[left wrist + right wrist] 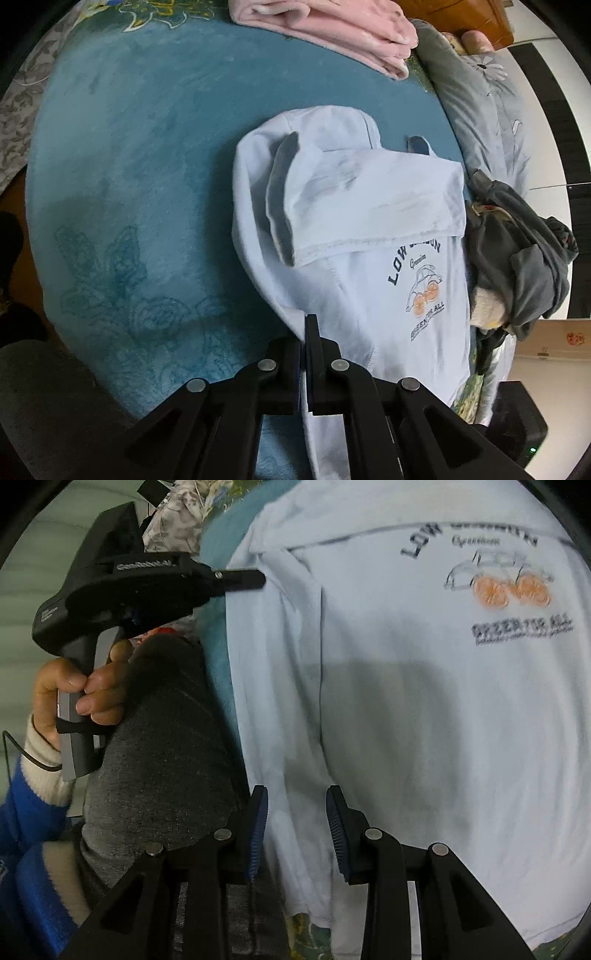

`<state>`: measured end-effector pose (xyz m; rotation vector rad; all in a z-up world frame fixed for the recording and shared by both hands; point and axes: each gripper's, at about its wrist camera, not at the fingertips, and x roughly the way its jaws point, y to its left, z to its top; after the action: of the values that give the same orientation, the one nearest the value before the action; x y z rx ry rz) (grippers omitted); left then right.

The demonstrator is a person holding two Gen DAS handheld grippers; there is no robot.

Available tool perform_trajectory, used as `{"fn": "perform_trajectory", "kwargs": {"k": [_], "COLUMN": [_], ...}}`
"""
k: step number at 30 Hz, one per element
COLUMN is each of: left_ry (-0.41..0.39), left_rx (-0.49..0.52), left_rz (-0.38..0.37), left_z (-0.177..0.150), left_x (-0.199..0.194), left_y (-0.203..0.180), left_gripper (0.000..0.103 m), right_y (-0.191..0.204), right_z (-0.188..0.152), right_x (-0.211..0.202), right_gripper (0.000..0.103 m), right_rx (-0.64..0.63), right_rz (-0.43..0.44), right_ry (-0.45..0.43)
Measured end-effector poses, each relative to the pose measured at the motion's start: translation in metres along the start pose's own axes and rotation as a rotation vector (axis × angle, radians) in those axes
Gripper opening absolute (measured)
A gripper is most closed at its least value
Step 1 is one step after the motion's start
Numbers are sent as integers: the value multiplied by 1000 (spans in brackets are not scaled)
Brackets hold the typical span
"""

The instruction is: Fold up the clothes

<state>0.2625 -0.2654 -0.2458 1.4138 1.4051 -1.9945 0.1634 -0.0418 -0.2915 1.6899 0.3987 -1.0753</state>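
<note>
A pale blue sweatshirt (pixel 369 221) with a car print lies on the teal blanket (pixel 147 166), one sleeve folded across its chest. My left gripper (pixel 303 330) is shut on the sweatshirt's near side edge, and cloth runs down between its fingers. In the right wrist view that left gripper (pixel 260 579) shows from the side, held by a hand (pixel 74 690), its tip at the edge of the sweatshirt (pixel 424 701). My right gripper (pixel 295 801) stands open low over the sweatshirt's lower part, cloth showing in the gap between its blue pads (pixel 258 823).
A folded pink blanket (pixel 325 33) lies at the far edge. A heap of dark grey clothing (pixel 524 258) sits right of the sweatshirt, beside a grey flowered quilt (pixel 484 92). A person's grey trouser leg (pixel 166 746) and blue sleeve (pixel 26 830) are at left.
</note>
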Motion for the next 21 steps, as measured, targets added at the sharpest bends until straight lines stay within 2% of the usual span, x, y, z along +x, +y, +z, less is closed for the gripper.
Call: {"fn": "perform_trajectory", "kwargs": {"k": [1,4,5,9,15,18,20,21], "left_ry": [-6,-33,-46,-95,-105,-99,-84,-75], "left_rx": [-3,-21,-29,-56,-81,-103,-98,-93], "left_rz": [-8,-40,-52,-113,-157,-175,-167,-161], "left_z": [-2,-1,0,9,44,59,67,70], "left_x": [-1,-4,-7,-13,-13,-12,-7,-5], "left_y": [1,12,13,11,-10,-17,-21,-23], "left_gripper": [2,2,2,2,3,7,17,24], "right_y": [1,5,6,-8,-62,-75,-54,-40], "right_z": [2,9,12,44,104,112,108,105], "right_x": [2,2,-1,-41,-99,-100,-90,-84], "right_gripper": [9,4,4,3,3,6,7,17], "right_rx": [-9,-40,-53,-20,136,197,135,95], "right_rz": [14,62,82,128,51,21,-28,-53], "right_ry": [10,22,14,-140,-381,-379,-336,-313]}}
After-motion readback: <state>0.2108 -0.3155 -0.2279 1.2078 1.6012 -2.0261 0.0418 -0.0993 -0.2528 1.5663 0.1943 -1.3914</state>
